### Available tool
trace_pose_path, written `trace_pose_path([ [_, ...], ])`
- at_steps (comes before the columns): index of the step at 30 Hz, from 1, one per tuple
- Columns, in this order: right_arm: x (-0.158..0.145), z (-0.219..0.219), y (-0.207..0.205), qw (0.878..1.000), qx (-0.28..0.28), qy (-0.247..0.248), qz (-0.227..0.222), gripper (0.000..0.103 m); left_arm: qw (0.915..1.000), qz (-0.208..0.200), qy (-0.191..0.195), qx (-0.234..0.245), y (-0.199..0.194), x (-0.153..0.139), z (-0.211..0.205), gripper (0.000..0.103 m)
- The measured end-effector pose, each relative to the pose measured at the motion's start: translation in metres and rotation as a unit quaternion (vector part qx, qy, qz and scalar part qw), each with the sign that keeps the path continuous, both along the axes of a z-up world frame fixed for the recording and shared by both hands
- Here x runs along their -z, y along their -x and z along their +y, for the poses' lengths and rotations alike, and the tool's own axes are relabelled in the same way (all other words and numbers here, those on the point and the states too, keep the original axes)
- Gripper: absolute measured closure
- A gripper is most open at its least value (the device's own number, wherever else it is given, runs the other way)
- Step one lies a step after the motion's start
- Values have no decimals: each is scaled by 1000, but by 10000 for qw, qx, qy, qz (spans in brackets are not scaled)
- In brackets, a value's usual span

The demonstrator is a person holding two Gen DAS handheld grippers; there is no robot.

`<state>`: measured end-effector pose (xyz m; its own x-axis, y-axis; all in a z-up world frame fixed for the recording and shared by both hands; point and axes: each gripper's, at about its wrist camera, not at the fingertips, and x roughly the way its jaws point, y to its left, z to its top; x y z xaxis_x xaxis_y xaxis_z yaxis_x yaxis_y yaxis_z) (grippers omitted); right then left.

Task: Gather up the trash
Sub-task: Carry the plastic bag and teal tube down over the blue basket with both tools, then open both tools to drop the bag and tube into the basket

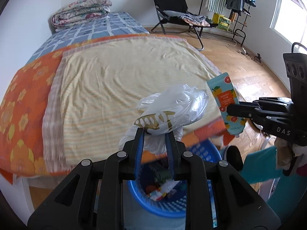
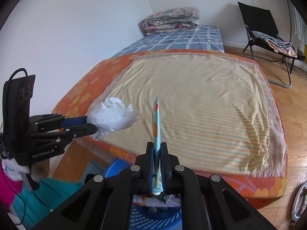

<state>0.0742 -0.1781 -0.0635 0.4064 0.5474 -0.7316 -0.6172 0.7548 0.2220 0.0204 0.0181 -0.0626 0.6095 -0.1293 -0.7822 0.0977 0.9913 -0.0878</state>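
Your left hand-held gripper [image 1: 154, 132] is clamped on a crumpled white plastic bag [image 1: 172, 113], held above the blue basket [image 1: 207, 153] at the bed's [image 1: 124, 72] near edge. At its 3 o'clock, your right hand-held gripper [image 2: 157, 149] pinches a teal tube [image 2: 156, 134] with citrus print, cap end down, over that basket, which already contains wrappers [image 1: 159, 189].
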Motion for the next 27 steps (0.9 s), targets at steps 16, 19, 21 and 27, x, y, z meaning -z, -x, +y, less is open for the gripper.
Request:
trace_pose_path([
  [16,56,-9,47,9983,-190,265,488,99,9973,649,44,347,53,53,-20,81],
  [19,63,-7,52,9976,-262,325,548,99,9963,770,18,380,56,63,-22,81],
  [21,68,-4,54,9971,-310,382,581,99,9955,862,28,387,57,69,-22,81],
  [27,84,2,59,9950,-420,571,707,99,9923,1127,-51,522,59,86,-30,81],
])
